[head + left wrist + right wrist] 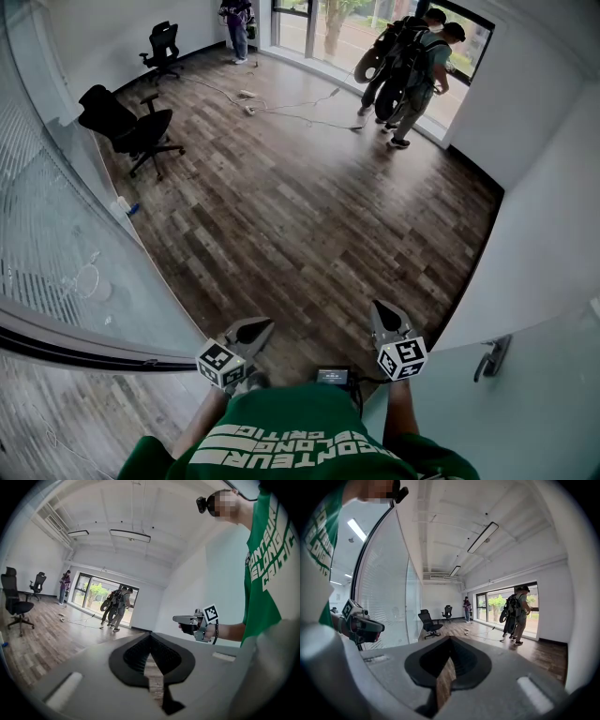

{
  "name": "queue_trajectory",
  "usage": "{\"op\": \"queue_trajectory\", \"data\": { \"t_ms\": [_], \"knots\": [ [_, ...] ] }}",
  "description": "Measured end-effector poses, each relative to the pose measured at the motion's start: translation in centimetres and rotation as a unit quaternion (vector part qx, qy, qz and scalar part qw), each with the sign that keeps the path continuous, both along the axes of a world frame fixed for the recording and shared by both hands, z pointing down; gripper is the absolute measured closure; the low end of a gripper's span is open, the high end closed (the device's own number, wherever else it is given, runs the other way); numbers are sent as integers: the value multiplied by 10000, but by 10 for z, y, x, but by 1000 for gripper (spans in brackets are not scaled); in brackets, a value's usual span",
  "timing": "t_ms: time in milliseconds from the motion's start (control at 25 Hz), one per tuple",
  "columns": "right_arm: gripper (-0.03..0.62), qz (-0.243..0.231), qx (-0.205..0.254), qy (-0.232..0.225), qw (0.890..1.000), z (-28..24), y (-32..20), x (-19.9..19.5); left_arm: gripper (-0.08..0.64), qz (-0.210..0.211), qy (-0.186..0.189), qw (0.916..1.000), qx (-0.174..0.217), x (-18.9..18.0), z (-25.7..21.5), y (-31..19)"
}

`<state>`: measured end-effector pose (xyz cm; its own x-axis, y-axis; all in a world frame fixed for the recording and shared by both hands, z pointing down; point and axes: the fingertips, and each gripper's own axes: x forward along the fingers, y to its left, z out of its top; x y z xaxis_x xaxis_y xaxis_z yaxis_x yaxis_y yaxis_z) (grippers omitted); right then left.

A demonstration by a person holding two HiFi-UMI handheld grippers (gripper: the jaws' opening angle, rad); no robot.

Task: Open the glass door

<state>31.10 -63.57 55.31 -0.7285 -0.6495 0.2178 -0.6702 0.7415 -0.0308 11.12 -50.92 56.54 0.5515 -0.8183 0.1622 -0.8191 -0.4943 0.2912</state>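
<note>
A glass wall (56, 253) with frosted stripes and a dark frame (84, 345) curves along my left; it also shows in the right gripper view as the glass wall (386, 592). At lower right stands a pale door panel (534, 403) with a metal lever handle (491, 357). My left gripper (251, 330) and right gripper (384, 314) are held side by side at waist height, pointing into the room, touching neither panel. The left gripper (150, 637) is shut and empty, as is the right gripper (450, 639).
Wood plank floor (300, 216) stretches ahead. Two black office chairs (131, 127) (164, 49) stand at the left. Cables (281, 108) lie on the floor. Two people with backpacks (408, 70) stand by the far window, and another person (237, 23) stands at the back.
</note>
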Motion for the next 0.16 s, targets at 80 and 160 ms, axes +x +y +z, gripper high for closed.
{"op": "queue_trajectory", "data": {
  "t_ms": [80,160],
  "knots": [
    [598,9,-18,-1,10000,0,1,-1,545,-10,12,10000,19,-2,0,1],
    [598,18,-30,-2,10000,0,2,-2,545,-23,32,10000,58,-4,-1,2]
  ]
}}
